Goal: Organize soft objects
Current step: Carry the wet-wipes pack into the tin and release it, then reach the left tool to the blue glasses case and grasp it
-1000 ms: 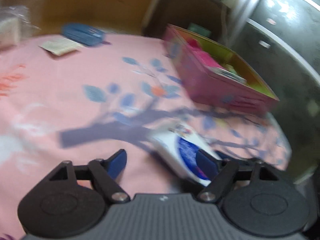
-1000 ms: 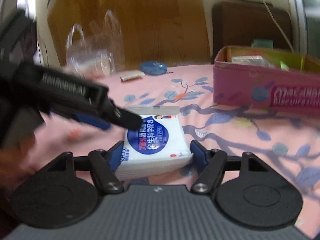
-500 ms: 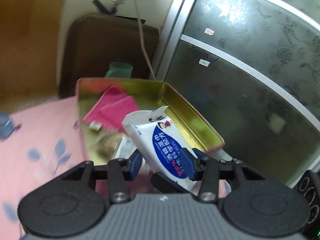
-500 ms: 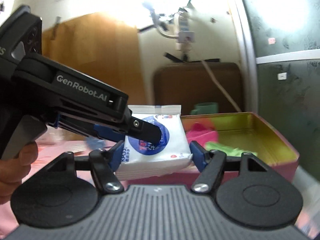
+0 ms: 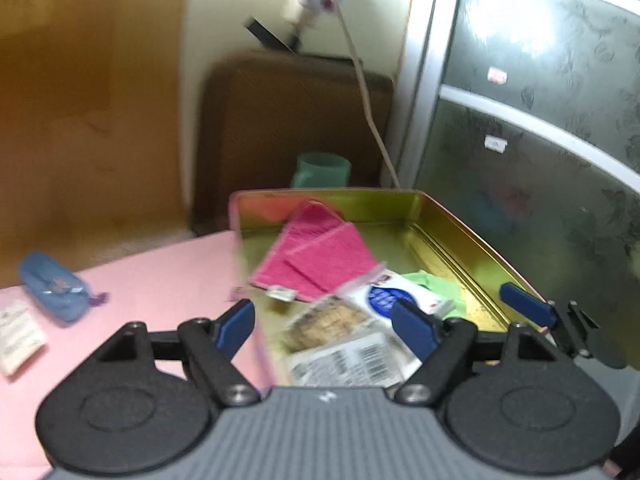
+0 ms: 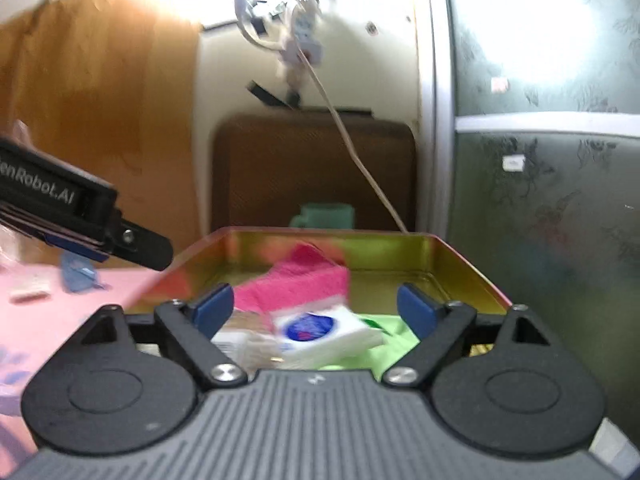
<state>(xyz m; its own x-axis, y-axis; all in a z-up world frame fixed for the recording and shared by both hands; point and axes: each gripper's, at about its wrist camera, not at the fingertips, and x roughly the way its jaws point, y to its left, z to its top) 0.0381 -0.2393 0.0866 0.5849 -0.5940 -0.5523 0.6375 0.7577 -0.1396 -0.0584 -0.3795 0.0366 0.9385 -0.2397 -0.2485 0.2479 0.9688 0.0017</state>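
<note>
1. The tissue pack (image 6: 326, 334) is seen lying inside the gold-lined tin (image 6: 460, 258), resting on the green cloth (image 6: 384, 350), in front of the pink towel (image 6: 296, 284).
2. Left gripper (image 5: 325, 322) and right gripper (image 6: 310, 310): both are observed spread wide, nothing held.
3. The pack lies ahead of and below both tongs, its long axis slightly slanted; the right gripper is judged nearer.
4. "enRobot.AI" is read on the left gripper's body; the pack's print is blurred.
</note>
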